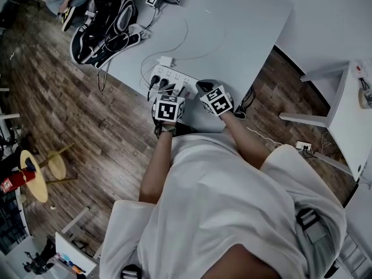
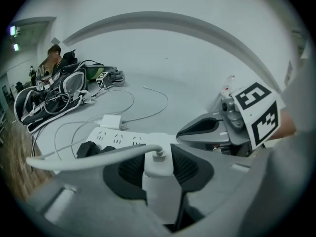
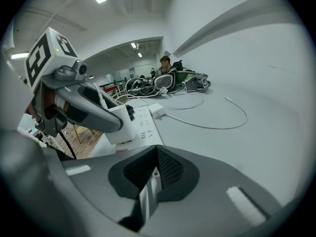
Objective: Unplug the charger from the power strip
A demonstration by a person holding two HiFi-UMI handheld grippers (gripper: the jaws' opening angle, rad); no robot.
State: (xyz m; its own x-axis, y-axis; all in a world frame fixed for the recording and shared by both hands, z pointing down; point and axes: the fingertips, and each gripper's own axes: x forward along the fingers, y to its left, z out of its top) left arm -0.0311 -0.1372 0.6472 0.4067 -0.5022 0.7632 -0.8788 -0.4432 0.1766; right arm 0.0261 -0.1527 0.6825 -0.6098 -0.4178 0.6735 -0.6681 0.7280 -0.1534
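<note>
A white power strip [image 1: 174, 76] [image 2: 123, 138] [image 3: 143, 125] lies near the front edge of the white table [image 1: 244, 22]. My left gripper [image 1: 173, 93] [image 2: 158, 168] is shut on a white charger block [image 2: 159, 181] [image 3: 118, 127], and a white cable [image 2: 89, 157] leaves the block's top toward the left. The charger stands on the strip's near end; whether its prongs sit in a socket is hidden. My right gripper [image 1: 203, 88] [image 3: 156, 156] [image 2: 190, 131] is shut, pads meeting at the tips, and lies on the strip just right of the charger.
Two black plugs [image 1: 158, 85] [image 2: 94, 149] sit in the strip's left sockets. A small white adapter [image 1: 165, 61] [image 2: 111, 121] and a looping cable [image 3: 217, 125] lie behind it. Black bags and gear [image 1: 104, 22] fill the table's far left. The table's front edge is close below the grippers.
</note>
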